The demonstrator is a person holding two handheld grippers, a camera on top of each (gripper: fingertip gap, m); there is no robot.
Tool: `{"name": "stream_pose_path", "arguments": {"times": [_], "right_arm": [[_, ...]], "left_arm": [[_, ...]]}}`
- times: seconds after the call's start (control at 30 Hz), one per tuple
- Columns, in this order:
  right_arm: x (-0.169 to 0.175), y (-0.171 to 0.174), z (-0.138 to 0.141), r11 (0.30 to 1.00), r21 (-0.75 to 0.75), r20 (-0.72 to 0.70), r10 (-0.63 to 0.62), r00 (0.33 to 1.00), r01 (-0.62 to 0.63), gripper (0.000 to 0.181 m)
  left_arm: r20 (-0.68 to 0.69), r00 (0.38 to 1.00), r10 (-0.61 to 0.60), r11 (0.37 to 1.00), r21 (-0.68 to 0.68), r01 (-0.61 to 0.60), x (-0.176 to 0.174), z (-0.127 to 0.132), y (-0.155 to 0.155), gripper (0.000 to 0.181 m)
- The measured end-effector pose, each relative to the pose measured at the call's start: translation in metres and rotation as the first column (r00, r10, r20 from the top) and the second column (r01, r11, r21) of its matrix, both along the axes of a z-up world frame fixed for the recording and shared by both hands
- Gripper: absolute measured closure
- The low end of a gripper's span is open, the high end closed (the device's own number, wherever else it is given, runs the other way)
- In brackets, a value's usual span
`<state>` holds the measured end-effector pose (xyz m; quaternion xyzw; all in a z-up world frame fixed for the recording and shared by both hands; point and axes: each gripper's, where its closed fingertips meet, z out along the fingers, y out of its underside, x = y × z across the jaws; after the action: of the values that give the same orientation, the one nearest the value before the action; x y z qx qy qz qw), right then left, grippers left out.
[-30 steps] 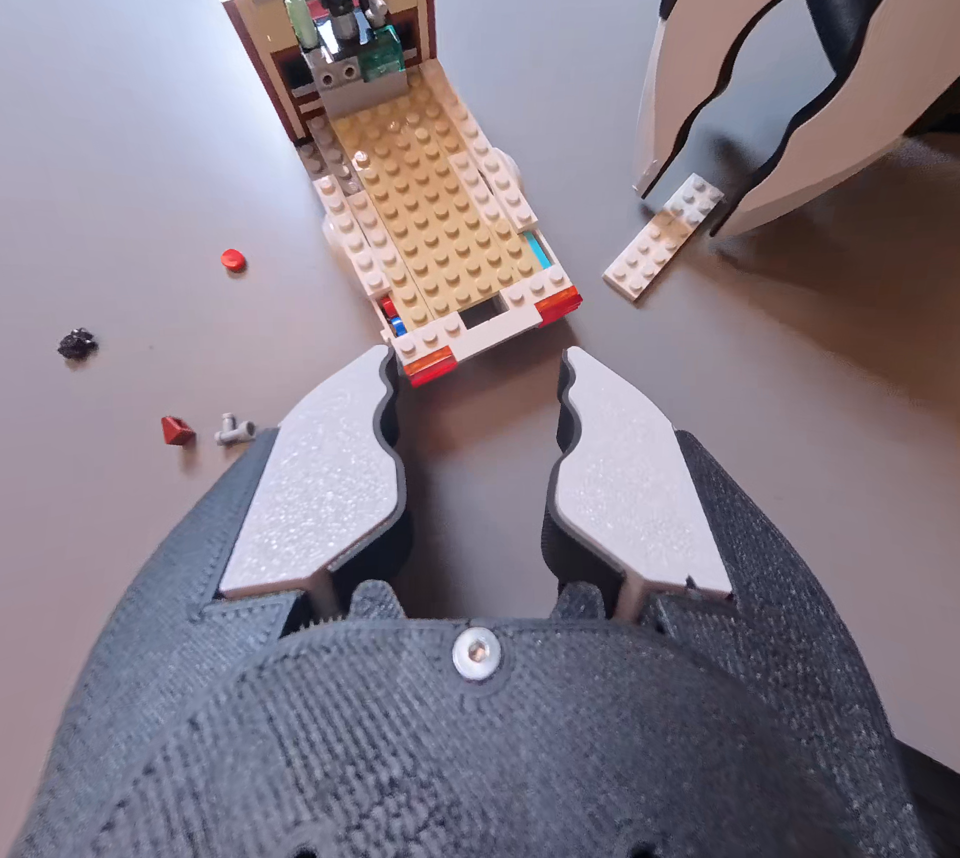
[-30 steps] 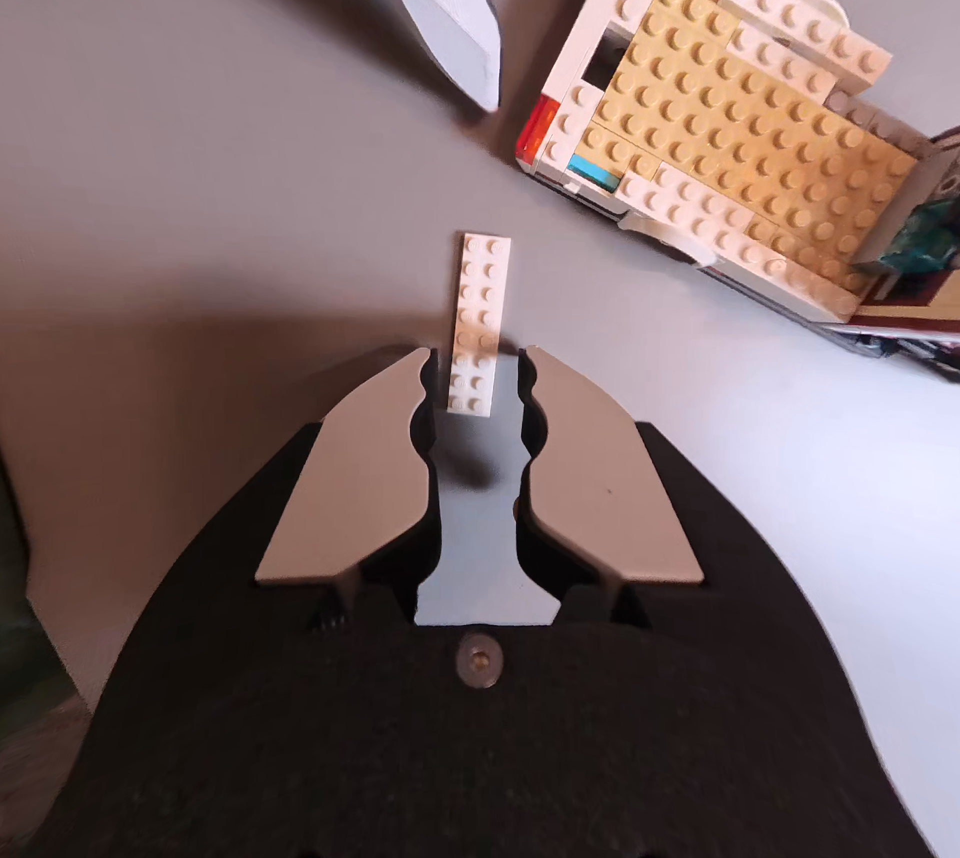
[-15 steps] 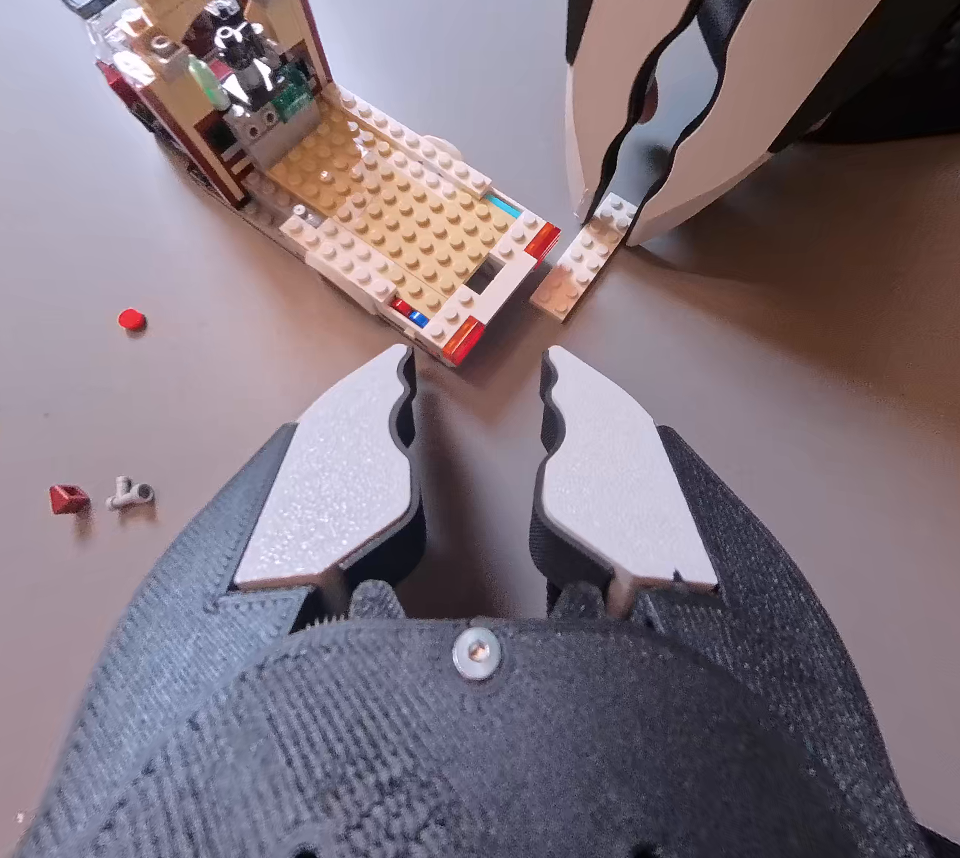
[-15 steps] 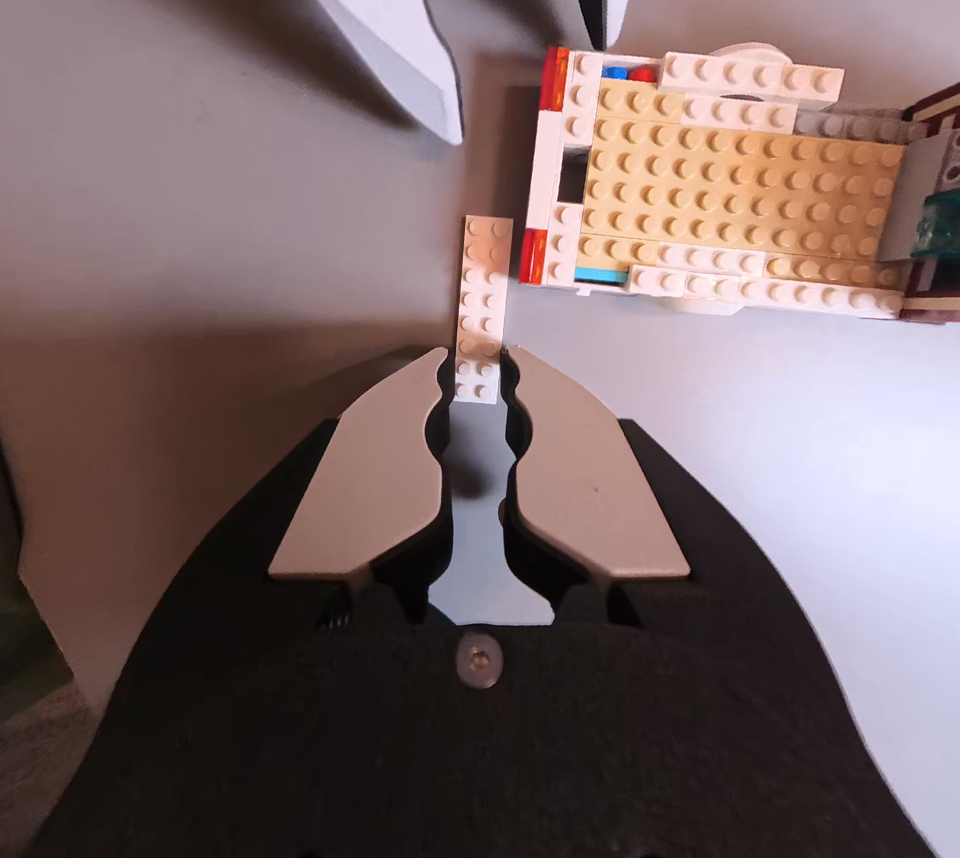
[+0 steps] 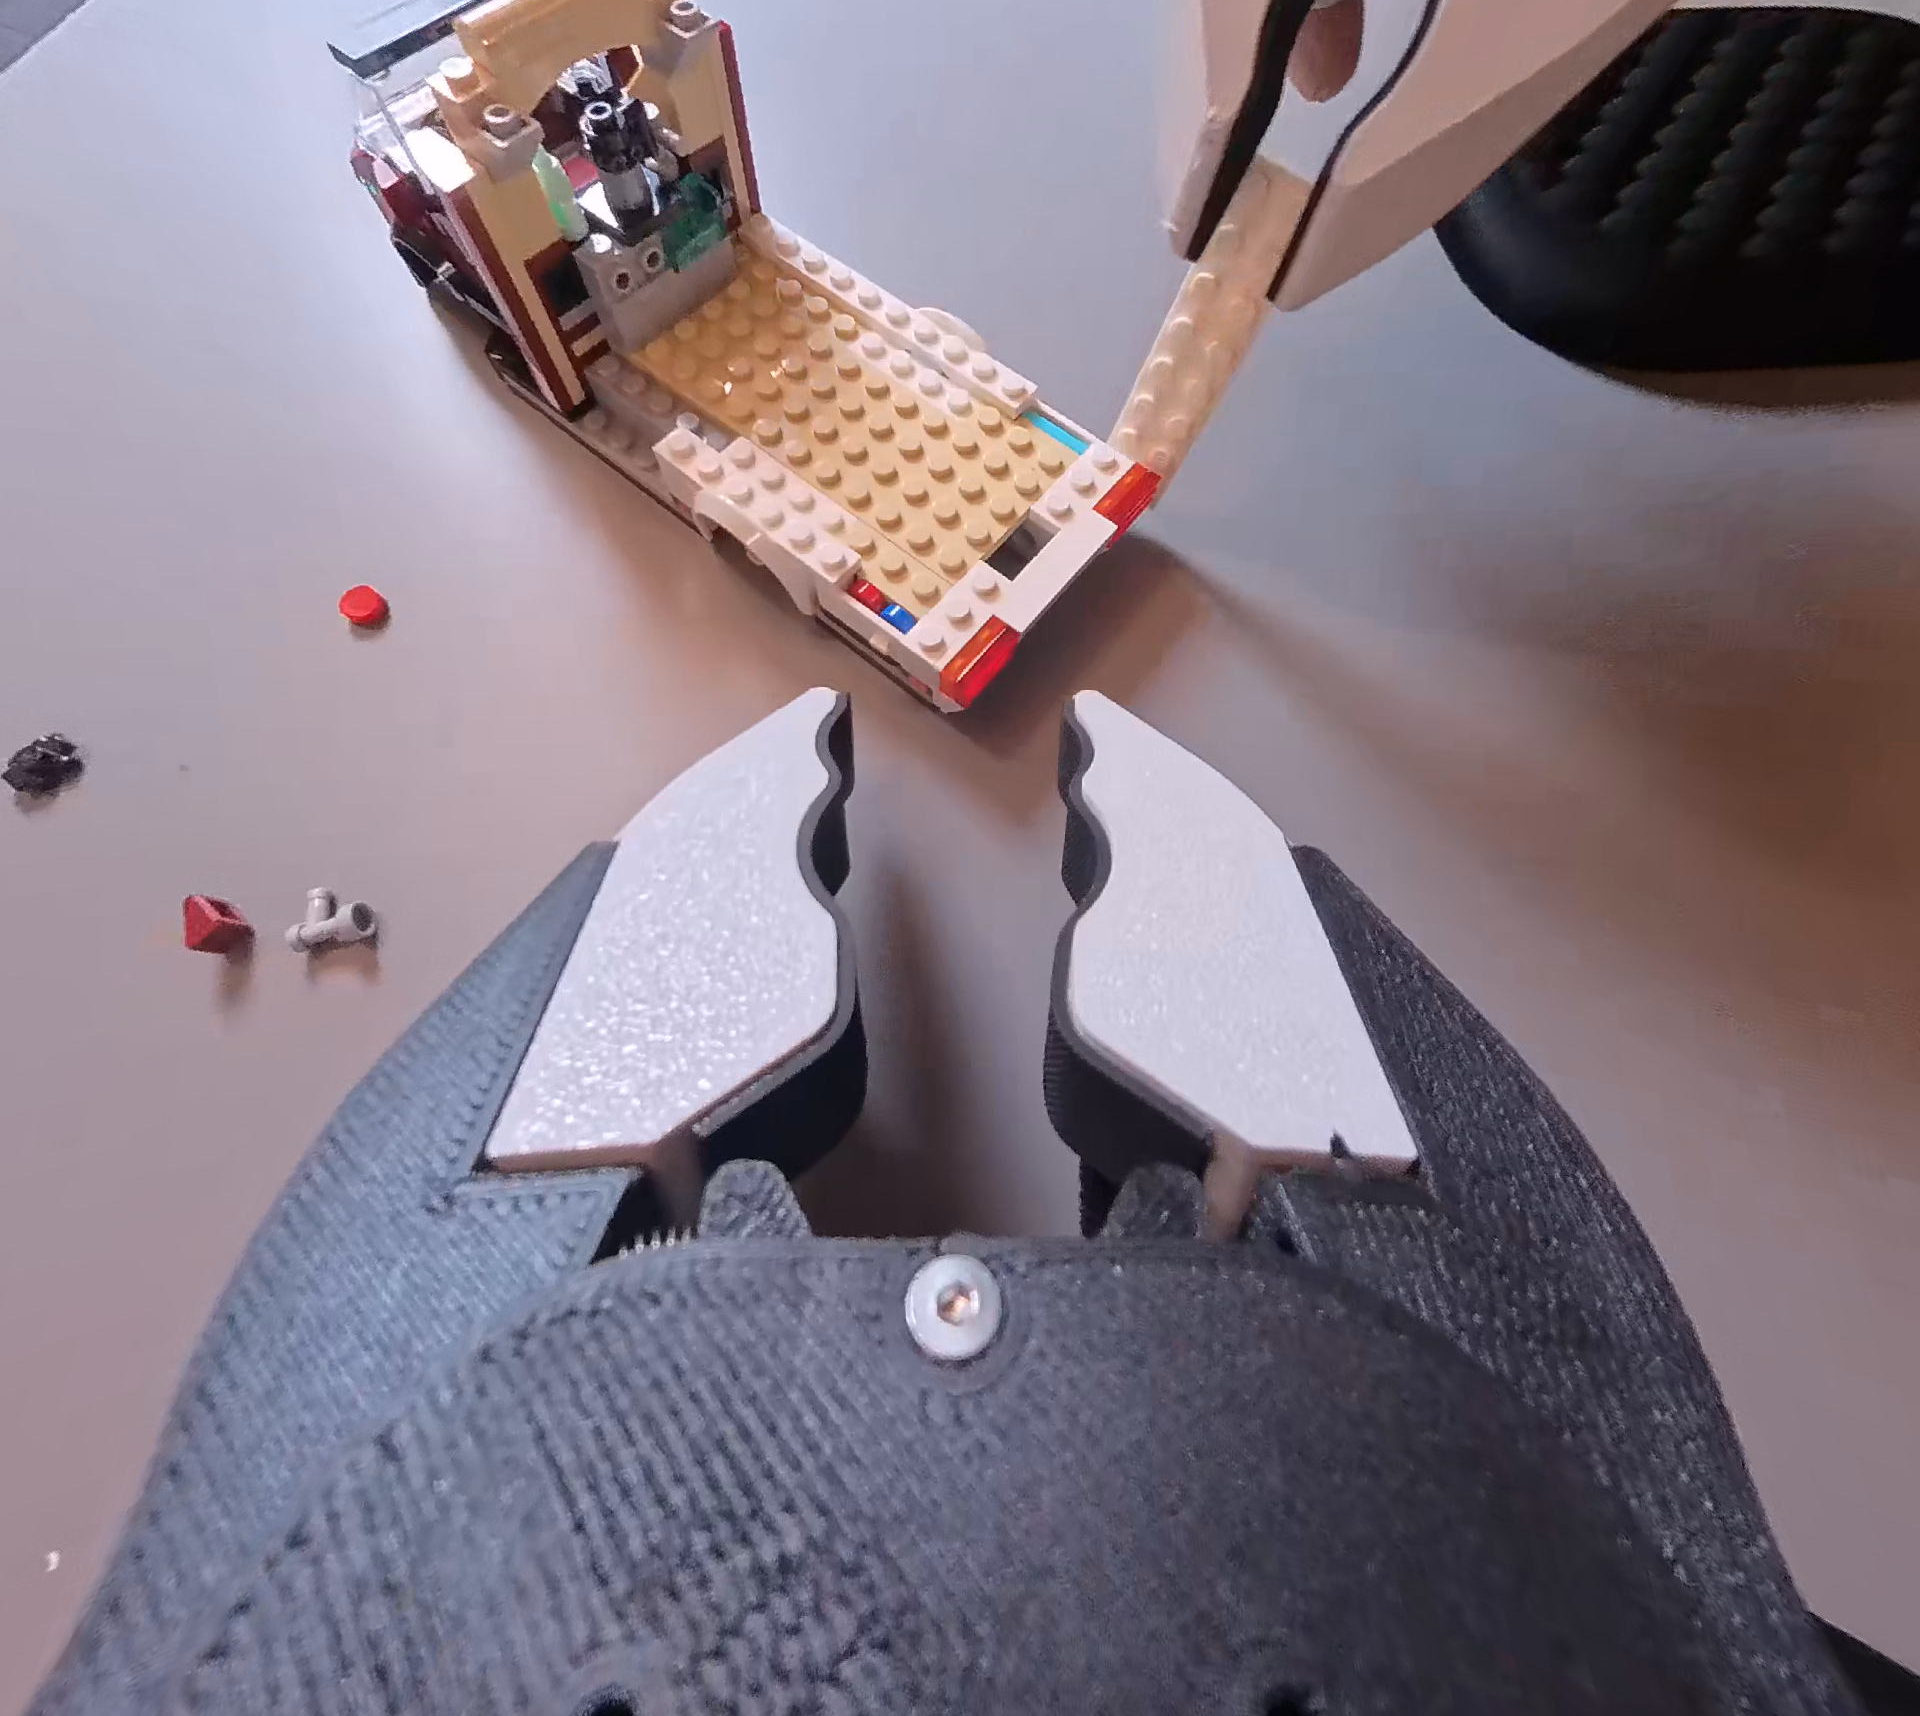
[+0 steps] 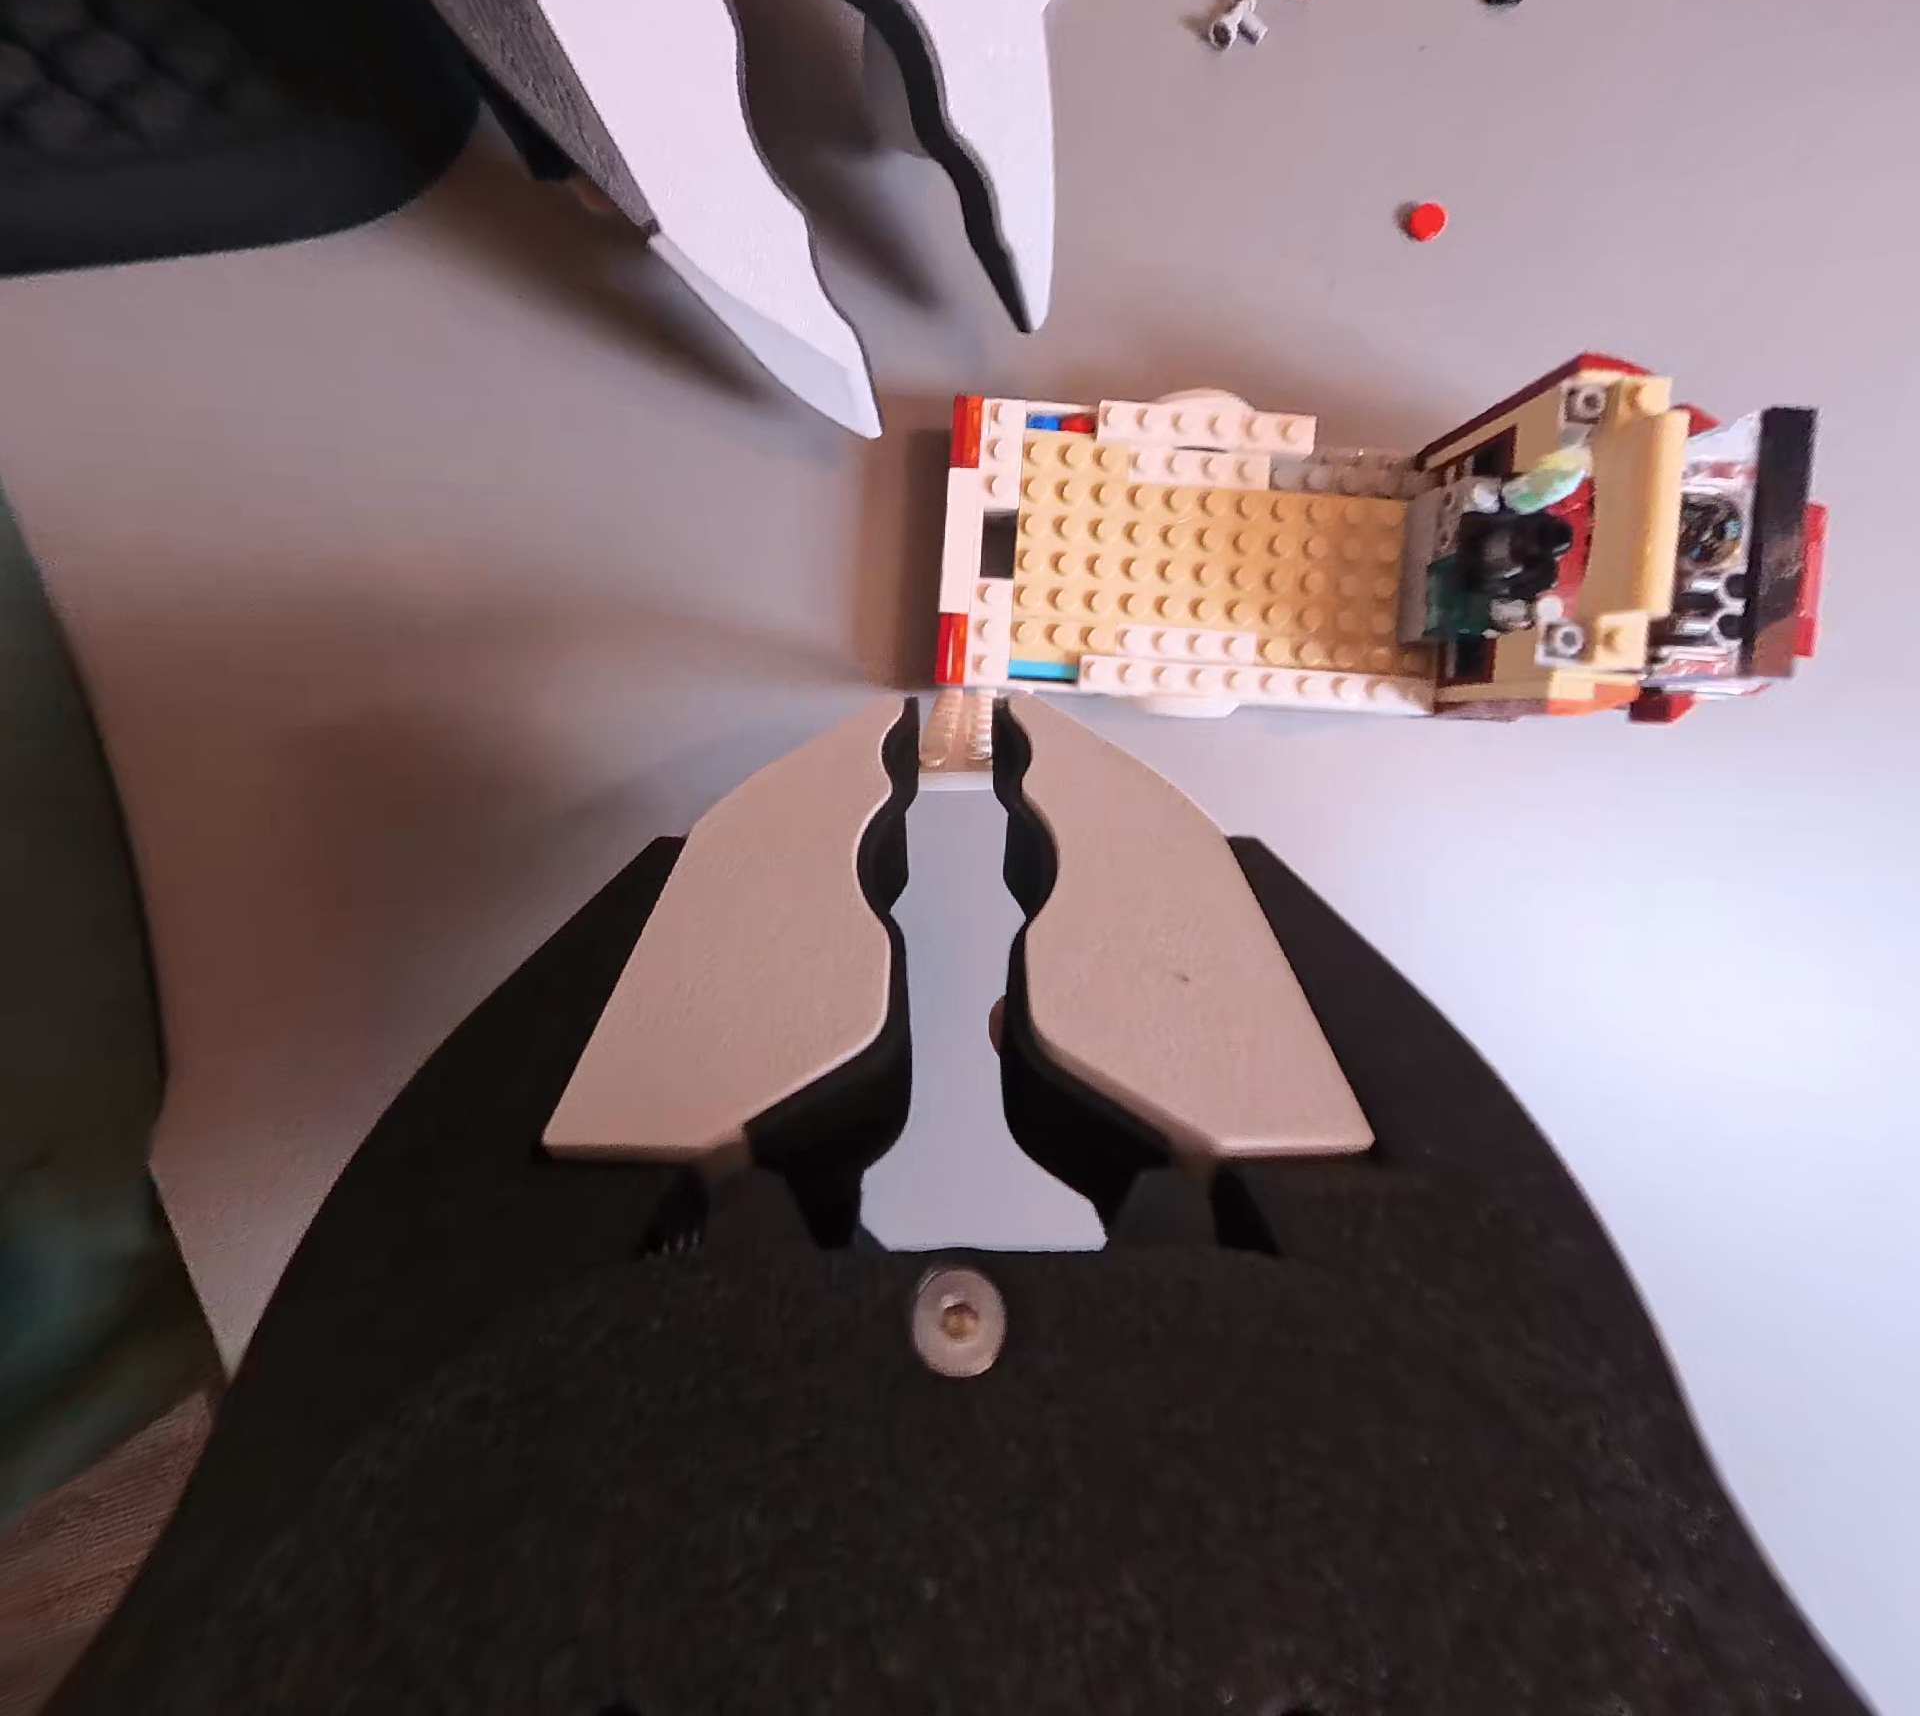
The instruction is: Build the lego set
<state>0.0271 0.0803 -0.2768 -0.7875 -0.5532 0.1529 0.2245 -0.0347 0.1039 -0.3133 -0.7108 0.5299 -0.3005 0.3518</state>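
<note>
On the table (image 5: 1455,731): we've got the half-built lego truck (image 5: 831,440) sitting on its wheels, cab end far-left, open studded bed pointing toward us in the left wrist view.
Right gripper (image 5: 1262,253): pinching one end of a long tan plate (image 5: 1195,326), so most of the plate sticks out past the tips. We reckon that's so the free end can go down on the studs without the fingers getting in the way.
Plate position: tilted, low end just at the truck's rear right corner by the red tail light (image 5: 1132,490). Can't tell if it's actually touching. From the right wrist view the plate (image 6: 956,731) is mostly hidden between the jaws.
Left gripper (image 5: 956,721): spread apart, holding nothing, parked just near of the truck's back edge. Looks to us like it's waiting to brace the truck when the plate gets pushed on.
Spare bits: red round stud (image 5: 364,604), dark red slope (image 5: 216,923), small grey connector (image 5: 332,920) and a black piece (image 5: 42,760), all off to the left, well apart from the truck so they're out of the work area.
Where we are: plate picked up, not seated yet. Probably goes along the right side rail, but that's our guess.
Watch out: a one-end grip could let the plate pivot when pressed.
</note>
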Motion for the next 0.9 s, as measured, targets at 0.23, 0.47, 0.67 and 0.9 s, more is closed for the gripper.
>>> {"name": "stream_pose_path", "arguments": {"times": [0.23,0.47,0.67,0.9], "right_arm": [[-0.018,0.013,0.023,1.0,0.017,-0.114,-0.004,0.993,0.006,0.181],[0.013,0.02,0.002,1.0,0.004,-0.028,-0.014,1.0,0.014,0.152],[0.035,0.03,-0.043,0.983,0.053,0.025,0.172,0.985,-0.173,0.13],[0.028,0.037,-0.053,0.941,-0.069,0.034,0.333,0.942,-0.33,0.134]], "left_arm": [[0.051,0.998,-0.049,0.999,0.008,0.048,0.003,0.004,-0.005,0.145],[0.049,0.997,-0.064,0.998,0.022,0.063,0.005,0.004,-0.007,0.147],[0.046,0.997,-0.068,0.997,0.026,0.067,0.007,0.004,-0.007,0.149],[0.044,0.996,-0.078,0.996,0.045,0.076,0.006,0.004,-0.011,0.15]]}}
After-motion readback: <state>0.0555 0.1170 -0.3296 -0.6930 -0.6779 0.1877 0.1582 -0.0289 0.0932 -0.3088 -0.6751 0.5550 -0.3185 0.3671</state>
